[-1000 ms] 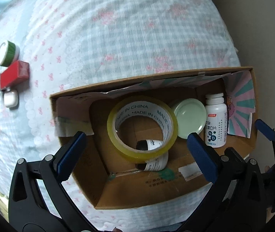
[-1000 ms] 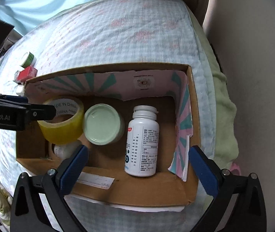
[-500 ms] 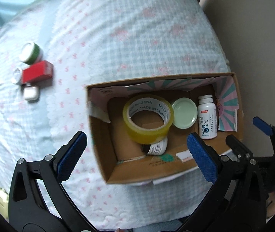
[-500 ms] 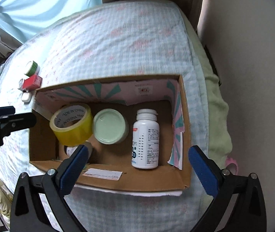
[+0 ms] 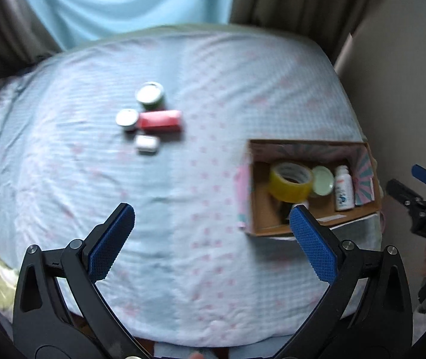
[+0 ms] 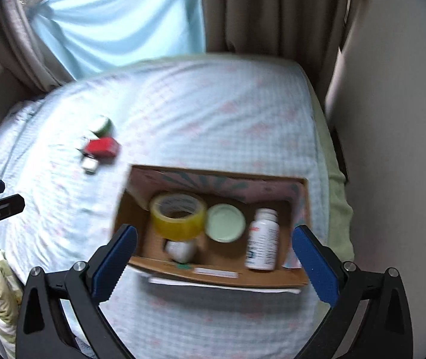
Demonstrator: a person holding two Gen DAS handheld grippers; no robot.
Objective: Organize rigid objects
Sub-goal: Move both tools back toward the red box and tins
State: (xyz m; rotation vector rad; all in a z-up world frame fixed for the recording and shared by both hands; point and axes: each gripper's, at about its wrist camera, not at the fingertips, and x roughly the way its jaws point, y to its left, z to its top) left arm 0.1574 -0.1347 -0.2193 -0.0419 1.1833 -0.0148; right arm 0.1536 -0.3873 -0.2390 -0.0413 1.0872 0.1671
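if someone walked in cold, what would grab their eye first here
Probably the open cardboard box at the bed's near right edge, holding a yellow tape roll, a pale green lid and a white bottle. Next, the red box amid small containers further left on the blue sheet.

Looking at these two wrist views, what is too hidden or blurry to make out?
- Small bottle in the cardboard box: mostly under the yellow tape roll, both views.
- White bottle label: motion-blurred, unreadable.
- Four small items on the bedspread: blurred, details unclear.
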